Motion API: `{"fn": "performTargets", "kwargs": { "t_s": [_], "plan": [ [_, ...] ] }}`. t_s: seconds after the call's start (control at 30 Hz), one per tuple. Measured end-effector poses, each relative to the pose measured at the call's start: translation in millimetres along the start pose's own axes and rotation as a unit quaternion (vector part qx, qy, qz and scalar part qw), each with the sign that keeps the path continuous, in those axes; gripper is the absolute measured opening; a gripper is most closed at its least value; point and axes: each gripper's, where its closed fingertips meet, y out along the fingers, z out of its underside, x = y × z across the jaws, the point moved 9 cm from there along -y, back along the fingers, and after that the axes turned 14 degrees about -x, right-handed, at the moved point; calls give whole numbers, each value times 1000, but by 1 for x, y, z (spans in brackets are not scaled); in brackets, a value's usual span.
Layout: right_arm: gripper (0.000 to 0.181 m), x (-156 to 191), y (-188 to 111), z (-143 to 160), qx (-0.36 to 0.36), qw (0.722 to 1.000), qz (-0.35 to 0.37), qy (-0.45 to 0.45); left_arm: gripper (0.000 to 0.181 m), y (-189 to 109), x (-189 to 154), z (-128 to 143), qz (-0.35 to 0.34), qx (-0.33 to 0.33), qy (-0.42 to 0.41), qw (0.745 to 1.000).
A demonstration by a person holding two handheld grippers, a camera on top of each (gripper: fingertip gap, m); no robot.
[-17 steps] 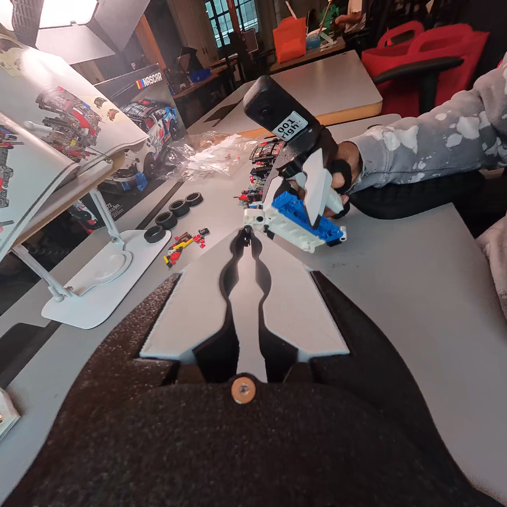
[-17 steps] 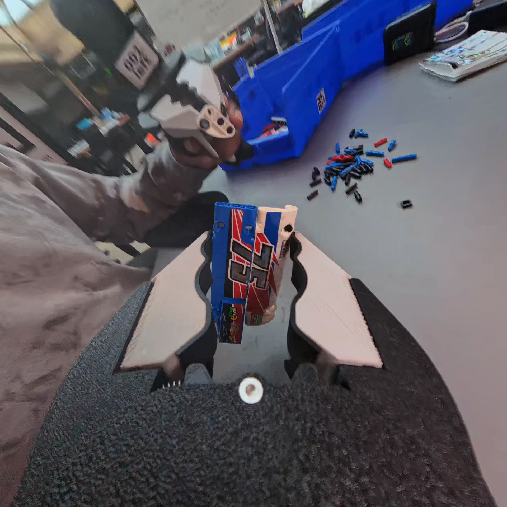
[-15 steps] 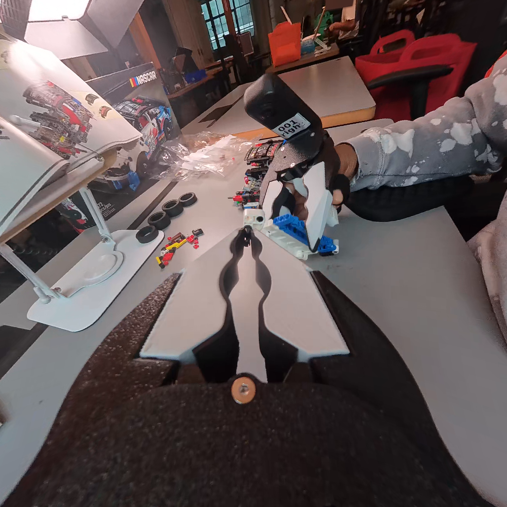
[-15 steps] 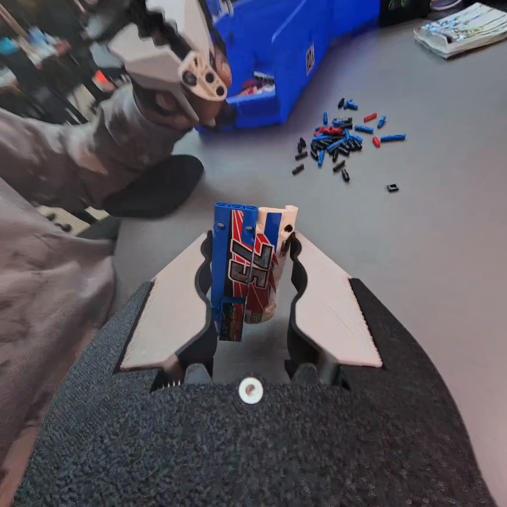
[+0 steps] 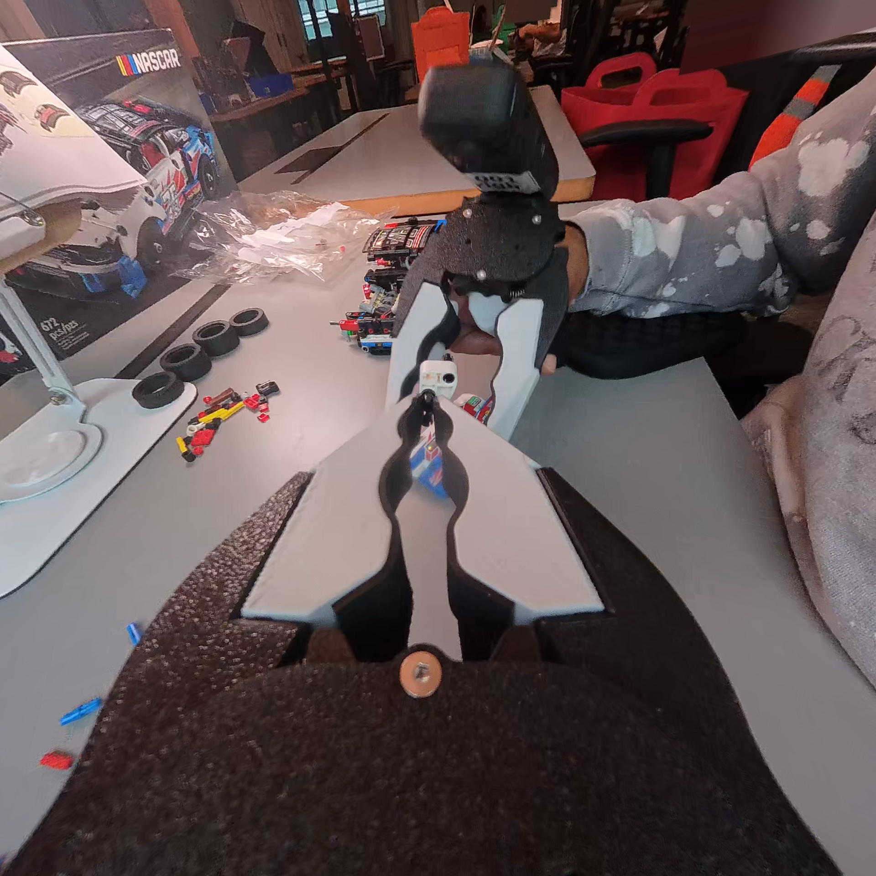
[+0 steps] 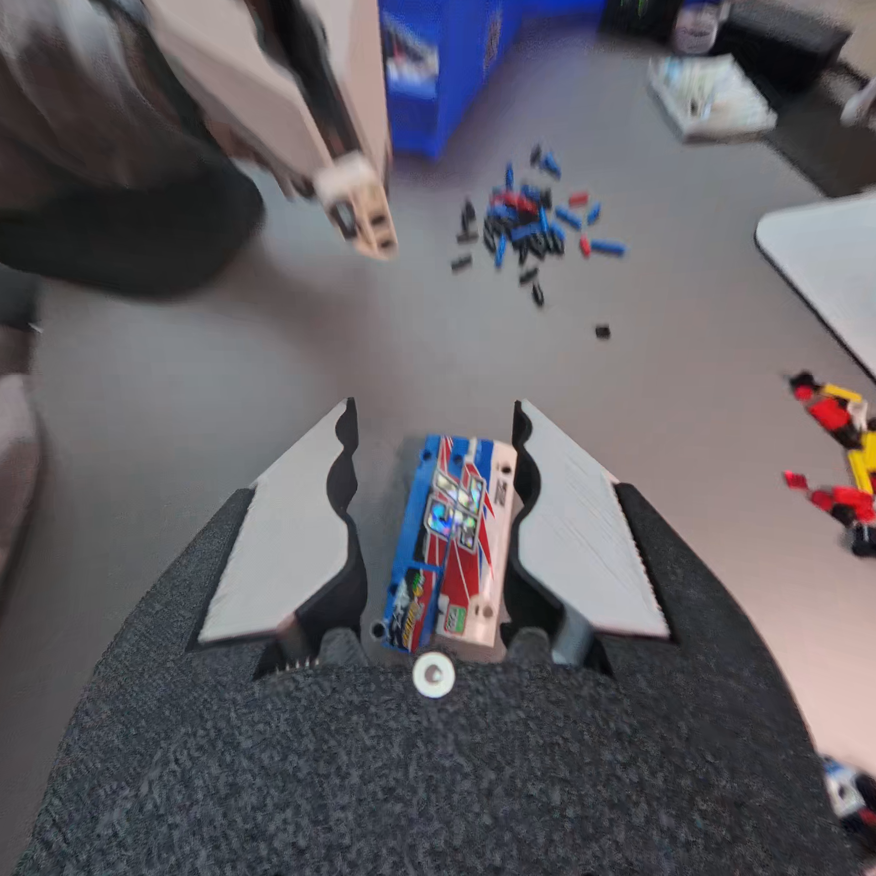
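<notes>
My left gripper (image 5: pixel 429 400) is shut on a small white brick piece with holes (image 5: pixel 437 377), pinched at the very tips. My right gripper (image 6: pixel 433 410) is open, jaws wide apart. A blue, white and red stickered panel (image 6: pixel 450 535) lies flat on the grey table between its fingers, close to the right one. In the left wrist view the right gripper (image 5: pixel 462 365) points down just beyond my left tips, and the panel (image 5: pixel 429 462) shows through the left gripper's gap. In the blurred right wrist view the left gripper (image 6: pixel 351 208) hovers at upper left with the white piece.
A pile of blue, black and red pins (image 6: pixel 526 223) and a blue bin (image 6: pixel 441 71) lie ahead of the right gripper. Red and yellow pieces (image 5: pixel 223 417), black tyres (image 5: pixel 208 341), a white stand base (image 5: pixel 57 474), a part-built car (image 5: pixel 384 294) and plastic bags (image 5: pixel 284 237) sit left. My hands' fingertips stand some 7 centimetres from each other.
My right gripper tipped down to the table, opened and let go of the stickered panel, which now lies flat. My left gripper, still pinching the white piece, moved in over it.
</notes>
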Motion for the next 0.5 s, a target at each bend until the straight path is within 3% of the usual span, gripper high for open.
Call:
{"fn": "performTargets", "kwargs": {
  "t_s": [0.07,0.13,0.33,0.5],
  "plan": [
    [61,5,-15,-26,-129,990,-56,28,3,2,-2,-2,17,-20,-25,999],
    [52,9,-25,-40,-206,975,-77,22,3,3,-4,-4,39,-40,-48,997],
    [19,27,-20,-40,-227,968,-103,-31,3,10,-14,-6,78,-55,-80,992],
    [16,26,-24,-41,-231,964,-126,-25,3,12,-17,-11,84,-48,-77,992]
  ]
}}
